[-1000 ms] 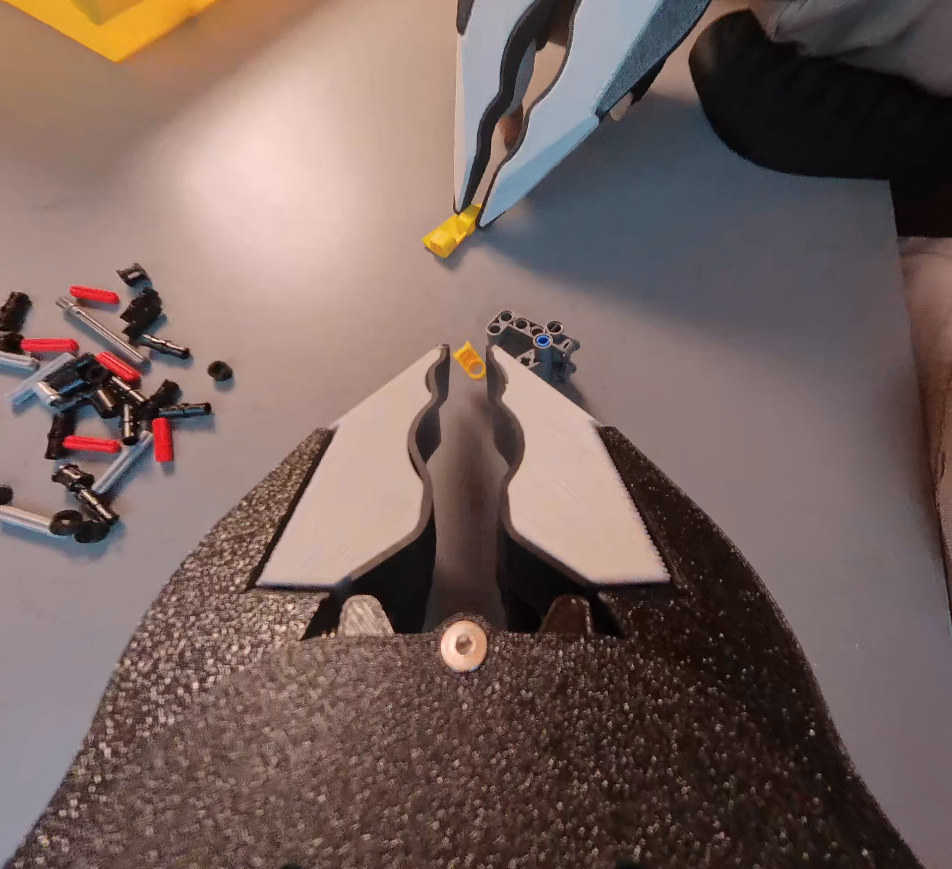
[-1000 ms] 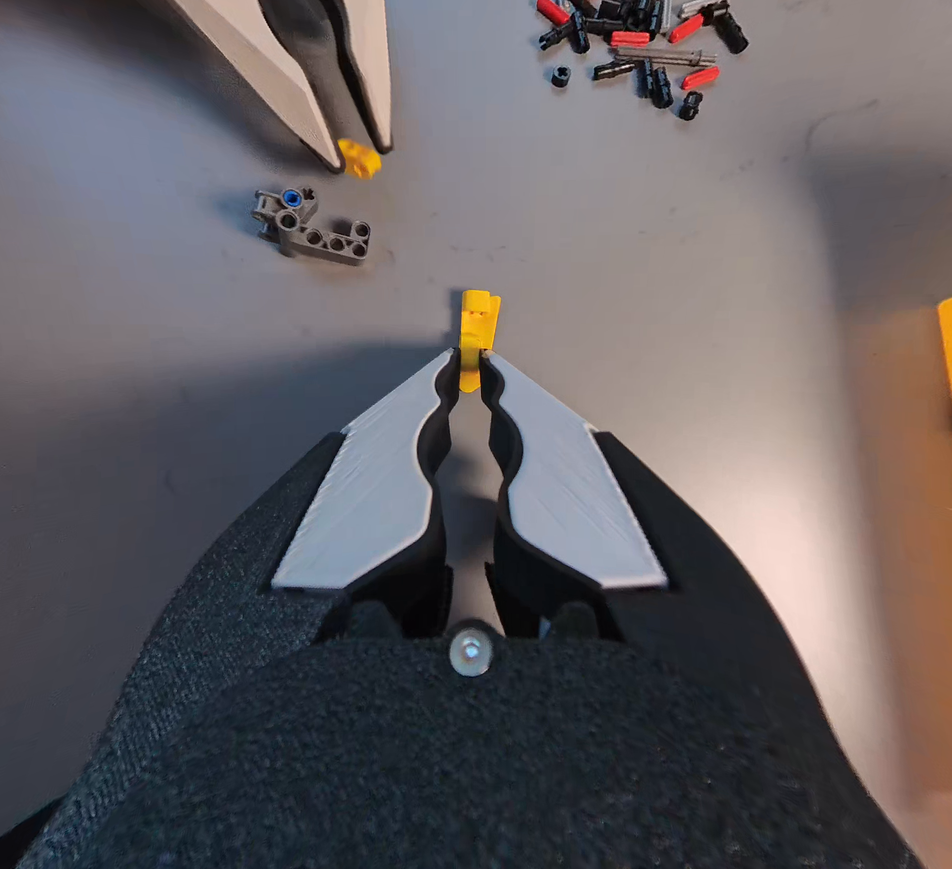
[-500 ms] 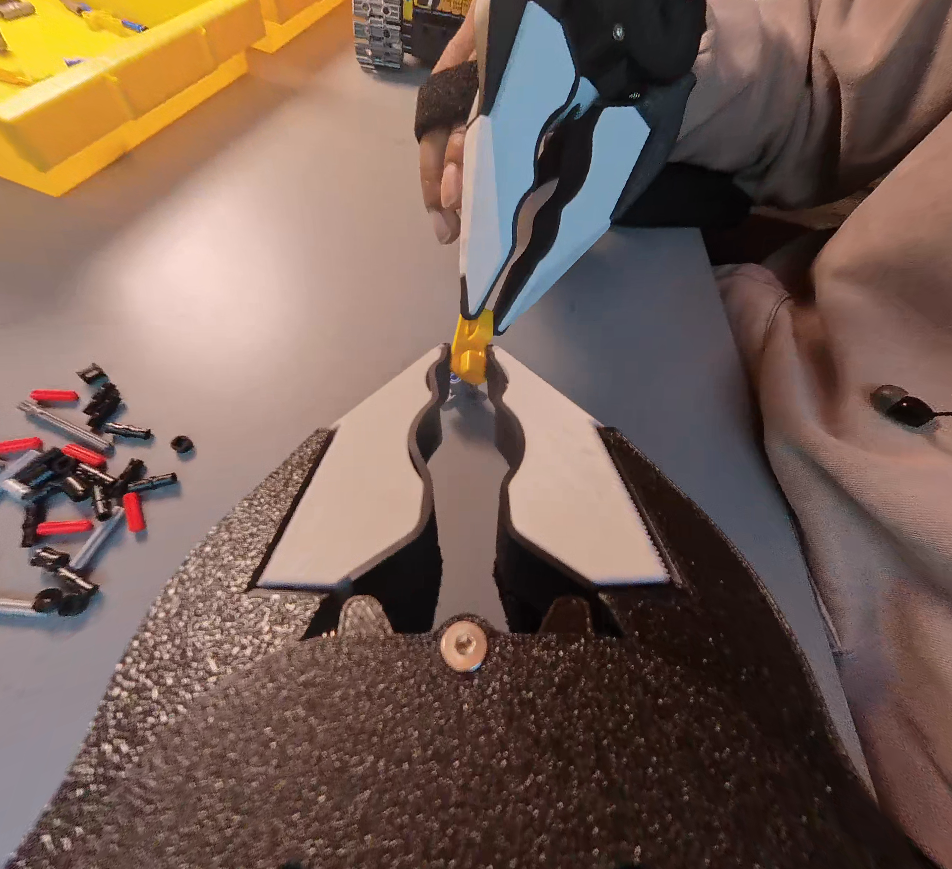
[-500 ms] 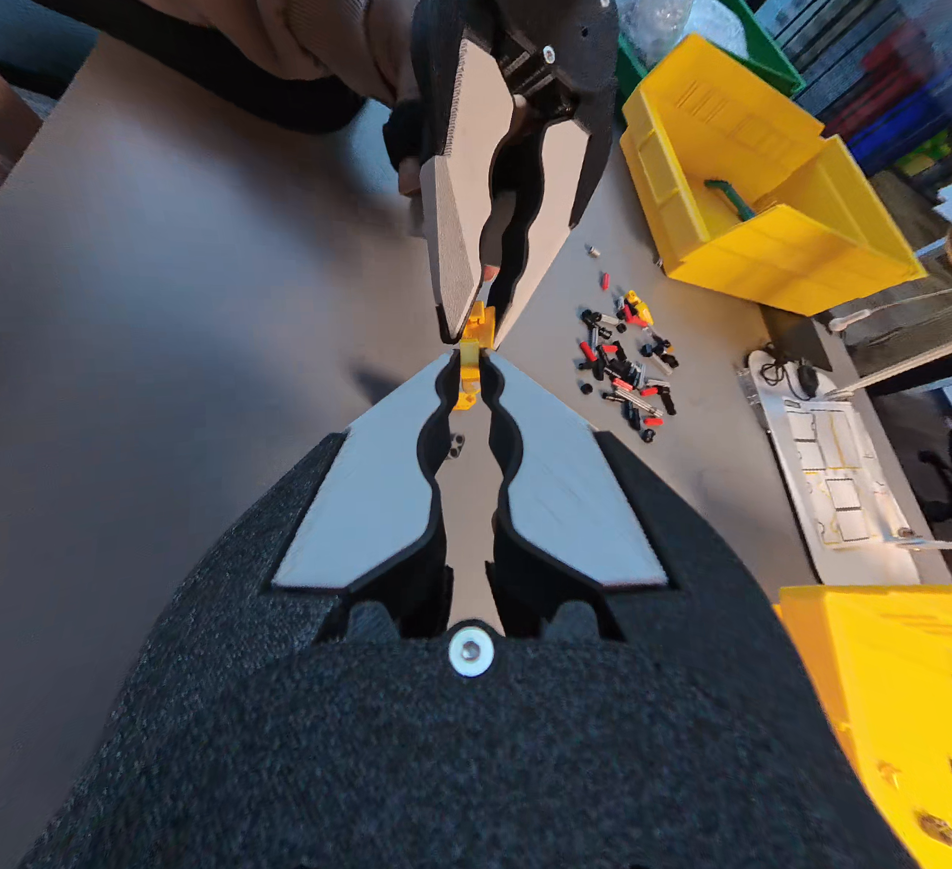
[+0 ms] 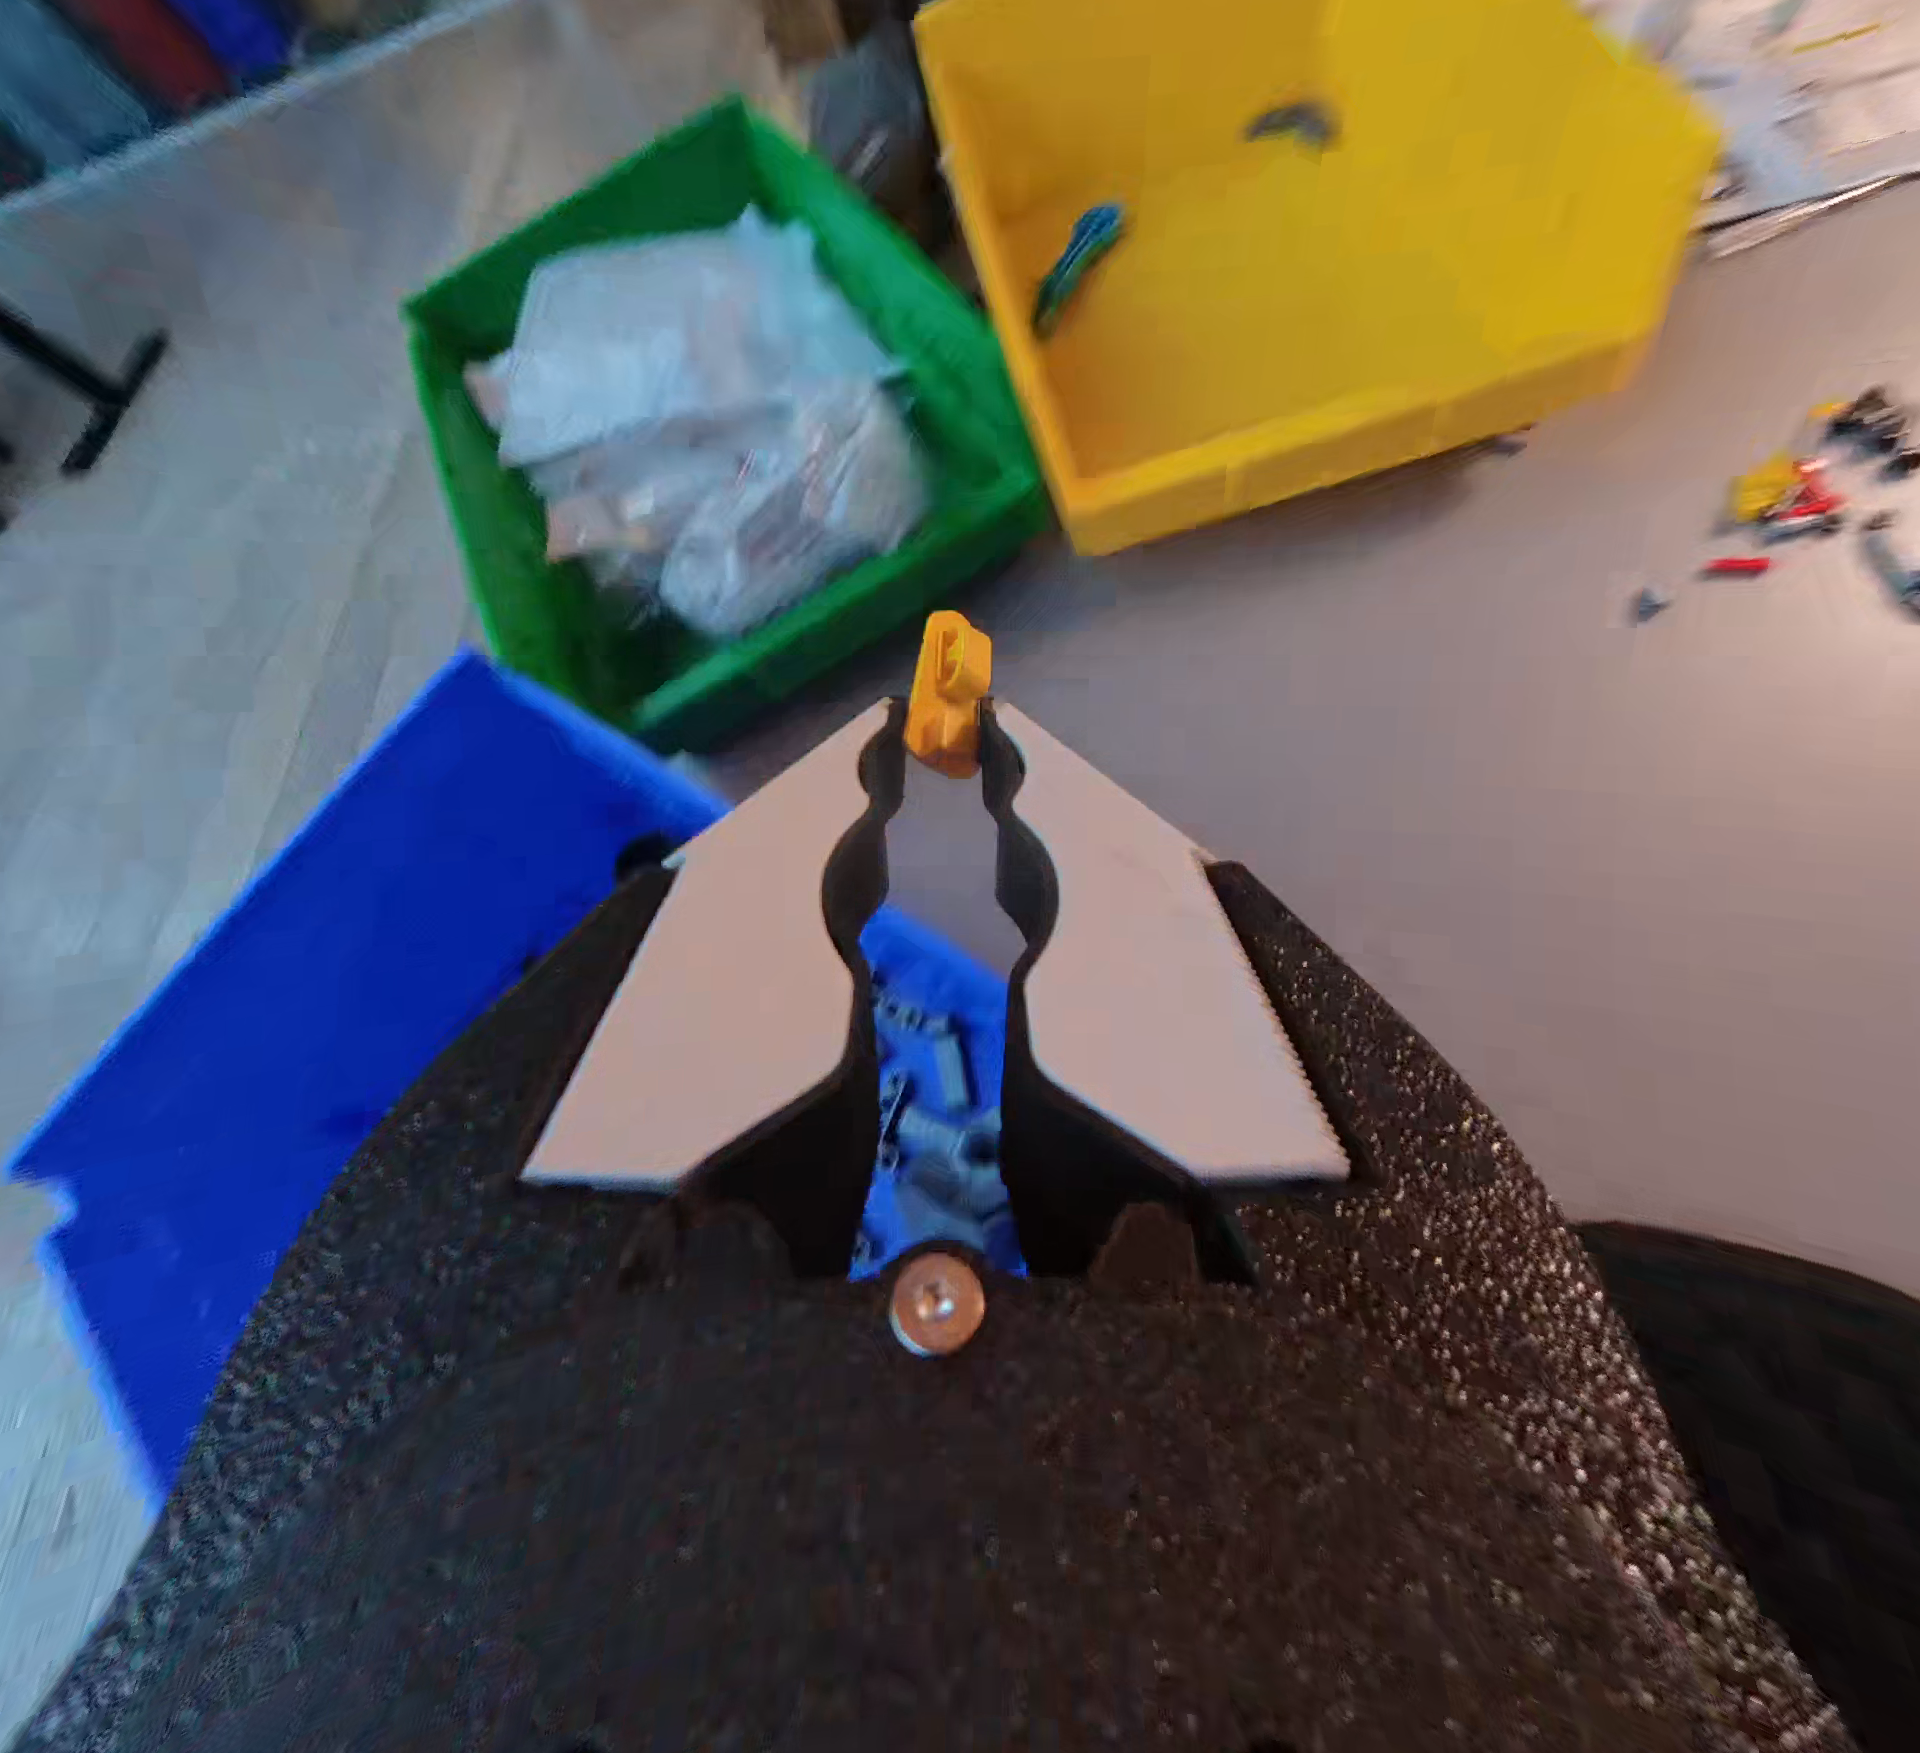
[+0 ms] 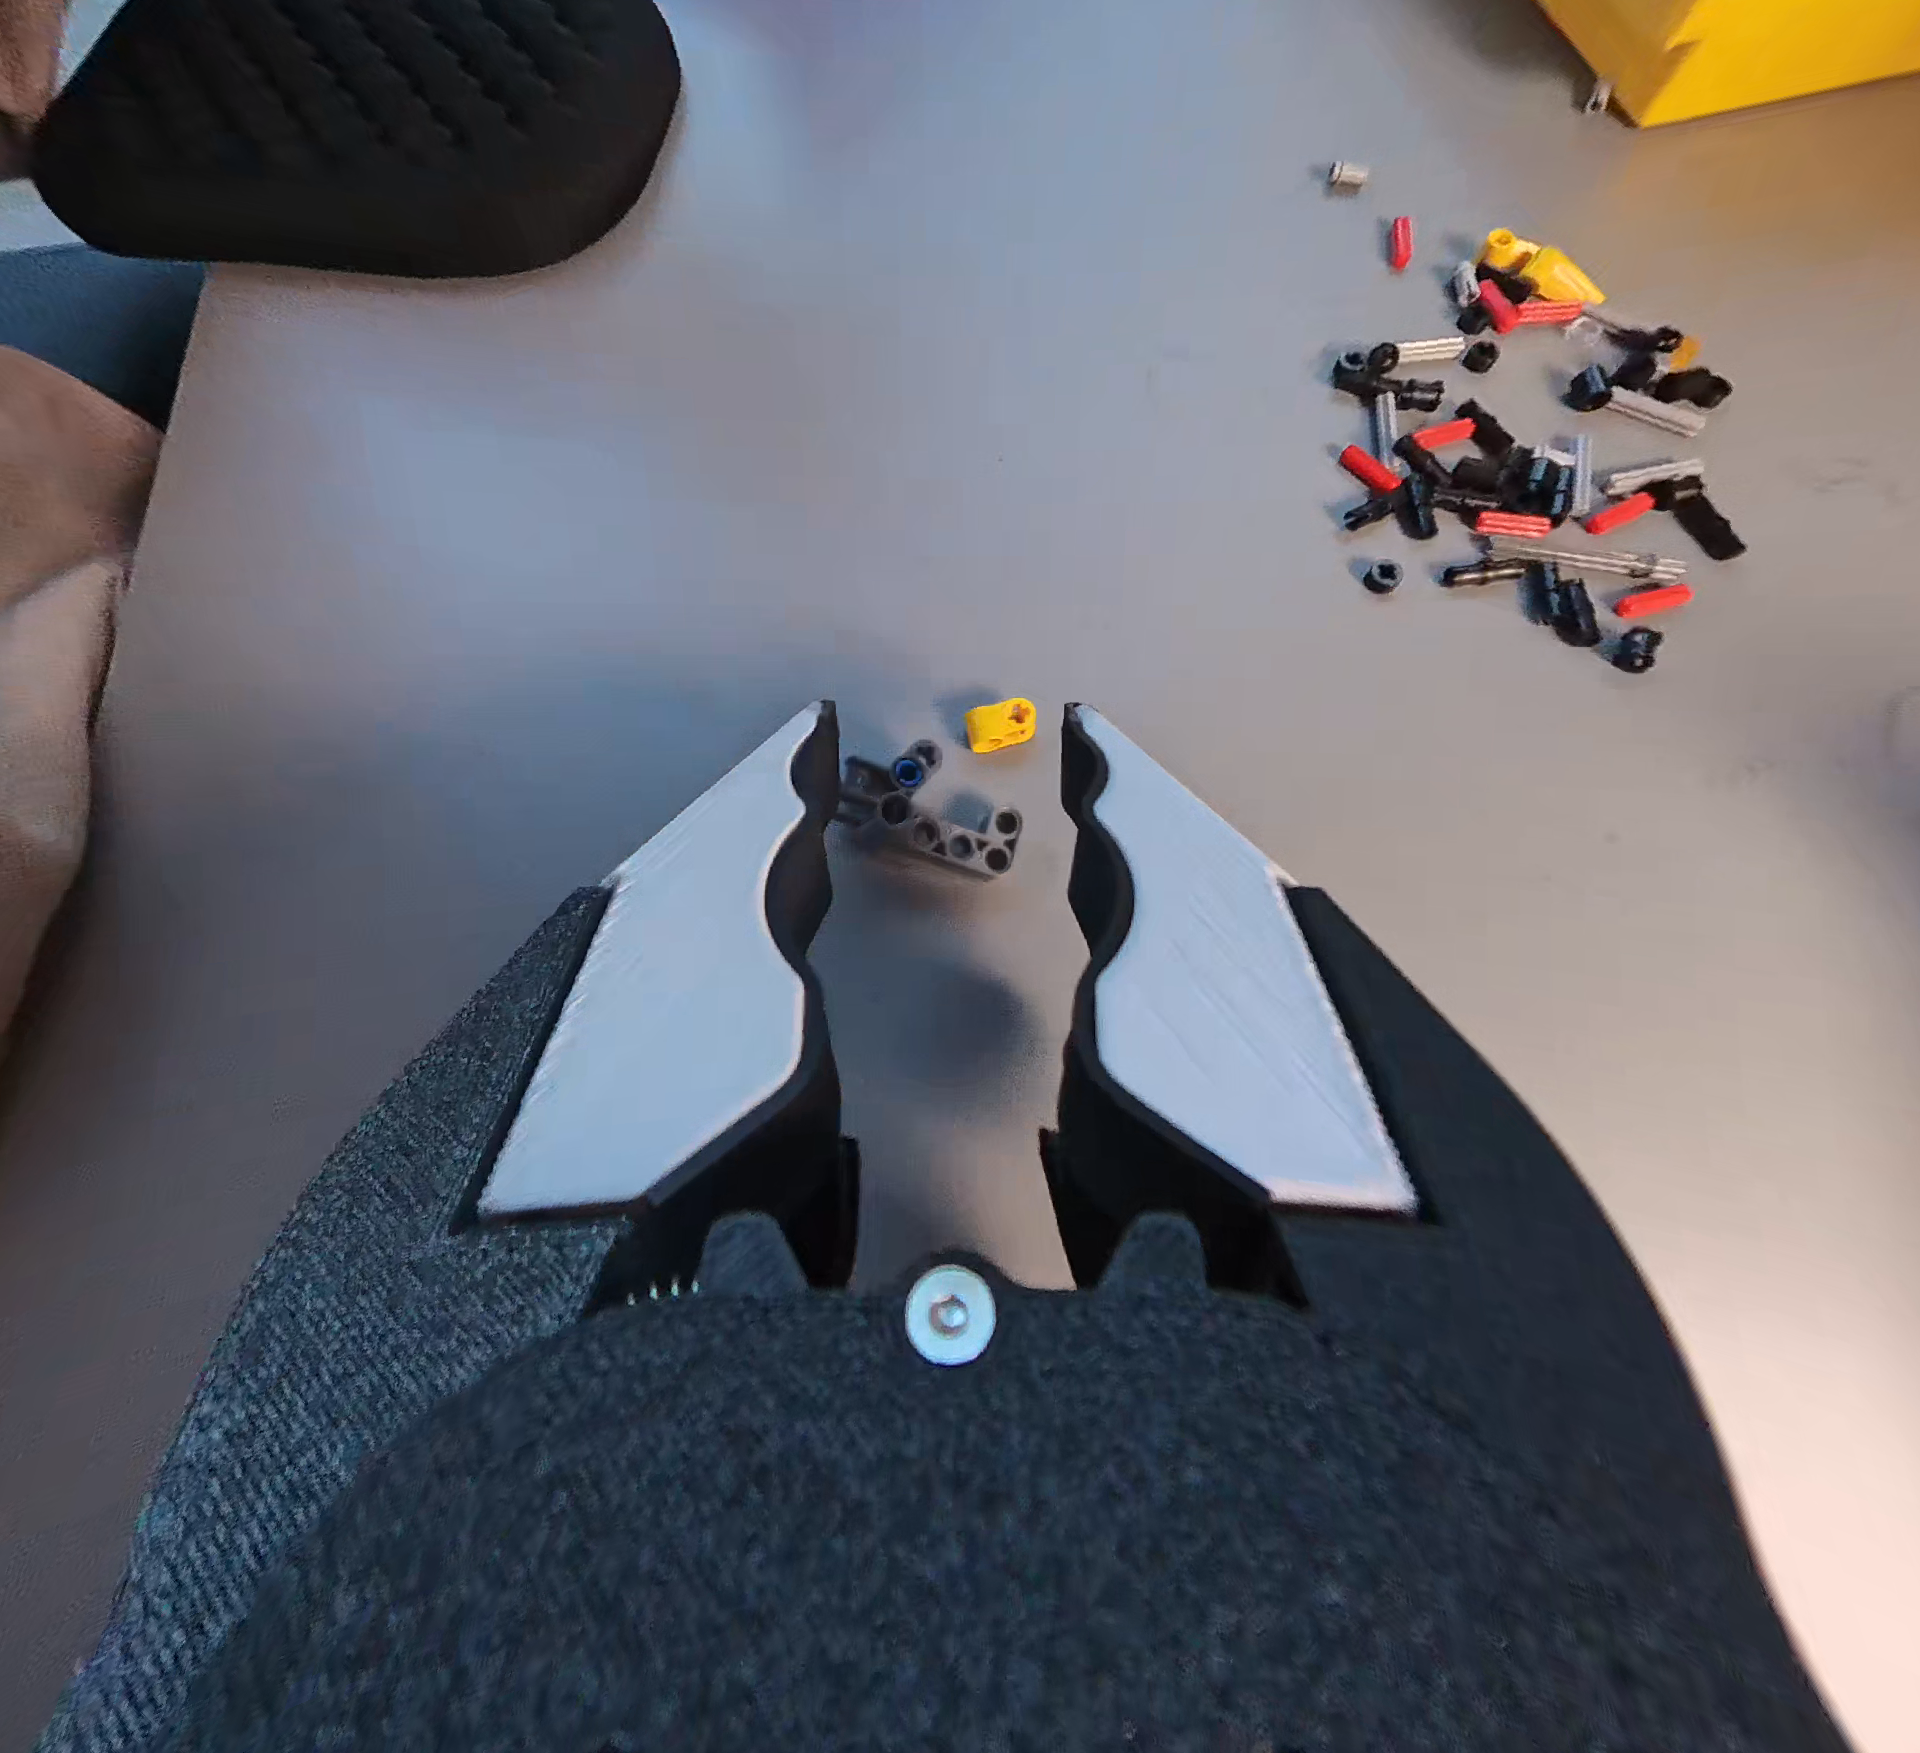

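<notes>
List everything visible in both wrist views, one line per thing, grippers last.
yellow connector piece: one, orange-yellow, pinched at the left gripper's tips
yellow connector on table: one, yellow, lying between the right gripper's tips
grey beam assembly: one, grey with a blue pin, beside the right gripper's left finger
loose pins and axles: many, black, red, grey, heaped on the grey table
yellow bin: one, nearly empty
green bin: one, holding clear bags
blue bin: one, under the left gripper, grey parts inside
left gripper: shut
right gripper: open, empty
</notes>
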Demonstrator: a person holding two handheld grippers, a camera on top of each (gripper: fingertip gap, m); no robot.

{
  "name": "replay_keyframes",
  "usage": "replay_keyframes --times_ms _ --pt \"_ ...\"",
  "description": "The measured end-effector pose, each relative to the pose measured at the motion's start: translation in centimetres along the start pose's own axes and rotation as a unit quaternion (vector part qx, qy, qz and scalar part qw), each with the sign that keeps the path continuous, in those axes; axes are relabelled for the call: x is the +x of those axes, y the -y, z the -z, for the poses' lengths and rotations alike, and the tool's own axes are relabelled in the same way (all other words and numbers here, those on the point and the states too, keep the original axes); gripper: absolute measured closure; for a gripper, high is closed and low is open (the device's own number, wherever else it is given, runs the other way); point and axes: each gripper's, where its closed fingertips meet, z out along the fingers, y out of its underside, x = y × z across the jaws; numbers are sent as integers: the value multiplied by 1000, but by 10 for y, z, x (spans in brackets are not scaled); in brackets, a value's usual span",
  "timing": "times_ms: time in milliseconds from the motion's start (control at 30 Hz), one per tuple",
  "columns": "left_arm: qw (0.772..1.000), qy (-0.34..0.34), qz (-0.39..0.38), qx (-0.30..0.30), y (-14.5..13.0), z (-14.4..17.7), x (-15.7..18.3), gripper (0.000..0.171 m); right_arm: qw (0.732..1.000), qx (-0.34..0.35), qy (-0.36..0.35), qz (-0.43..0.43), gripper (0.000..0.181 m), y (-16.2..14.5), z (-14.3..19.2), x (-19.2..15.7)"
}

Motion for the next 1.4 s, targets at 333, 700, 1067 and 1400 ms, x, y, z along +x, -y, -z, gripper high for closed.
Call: replay_keyframes --times_ms 333,700,1067,1400 --pt "998 -21 -4 62 3 0 22 144 992 -112 -46 -33 144 -13 -21 11" --pt "899 -395 -74 171 65 2 279 140 995 -27 -91 -17 168 22 8 29" --pt "868 -475 -75 127 16 -27 345 140 883 -85 -452 -93 168 -29 302 224" --pt "865 -467 -118 140 7 -23 356 140 831 -152 -507 -173 156 -131 355 301"
